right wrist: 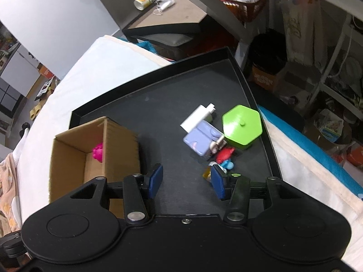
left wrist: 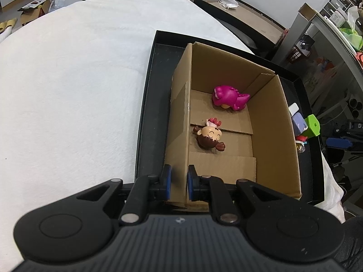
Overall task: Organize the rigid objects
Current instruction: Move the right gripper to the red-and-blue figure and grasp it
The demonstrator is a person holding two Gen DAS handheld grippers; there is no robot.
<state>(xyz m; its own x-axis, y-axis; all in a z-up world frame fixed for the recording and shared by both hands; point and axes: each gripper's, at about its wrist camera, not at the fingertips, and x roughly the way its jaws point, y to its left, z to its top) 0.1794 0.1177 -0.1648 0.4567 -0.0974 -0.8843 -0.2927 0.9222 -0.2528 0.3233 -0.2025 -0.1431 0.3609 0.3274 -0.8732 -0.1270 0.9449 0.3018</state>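
Left wrist: left gripper (left wrist: 179, 182) jaws narrow, clamped on cardboard box (left wrist: 179, 113) wall.
Pink toy (left wrist: 229, 97) and doll (left wrist: 209, 137) ahead inside; right gripper (right wrist: 185, 181) jaws wide over tray (right wrist: 158, 104), green hexagon box (right wrist: 241, 124) ahead-right.

Open cardboard box (left wrist: 267, 122) on black tray (right wrist: 163, 104); inside: magenta dino toy (left wrist: 229, 98) at far end, brown-haired doll fig (left wrist: 209, 137) on its side mid-floor. Outside, clustered at tray's right: green hex box (right wrist: 242, 127), lilac block (right wrist: 200, 139), white piece (right wrist: 197, 117), sm red (right wrist: 224, 154) + blue (right wrist: 226, 165) figs
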